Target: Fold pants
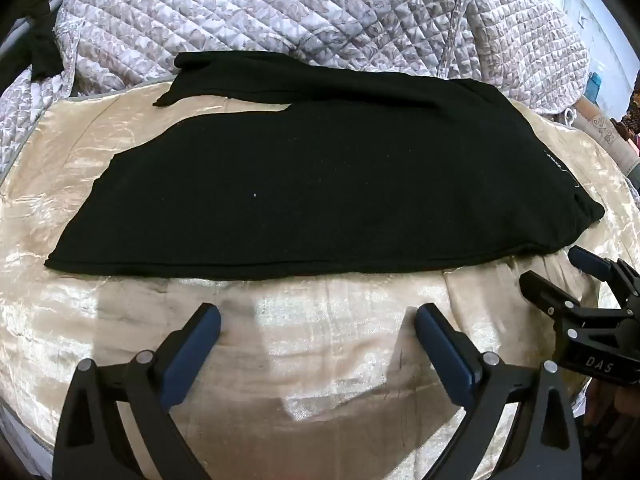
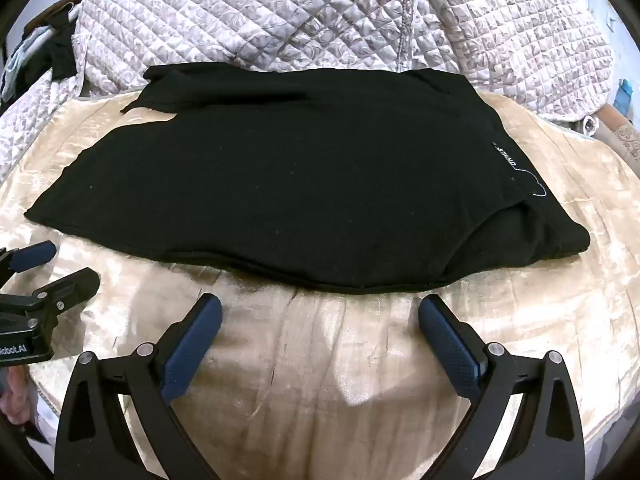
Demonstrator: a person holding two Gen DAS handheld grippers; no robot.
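Black pants (image 1: 312, 184) lie folded lengthwise on a shiny beige cloth (image 1: 320, 340), legs to the left, waist with a small label (image 2: 505, 156) to the right. One leg end sticks out at the far left (image 1: 180, 88). My left gripper (image 1: 318, 320) is open and empty, just short of the pants' near edge. My right gripper (image 2: 320, 312) is open and empty, just short of the near edge (image 2: 320, 280) too. The right gripper also shows in the left wrist view (image 1: 560, 276), and the left gripper shows in the right wrist view (image 2: 56, 268).
A quilted floral blanket (image 1: 280, 12) is bunched up behind the pants. Dark clothing (image 2: 56, 52) hangs at the far left. The beige cloth (image 2: 320, 380) lies bare between the grippers and the pants.
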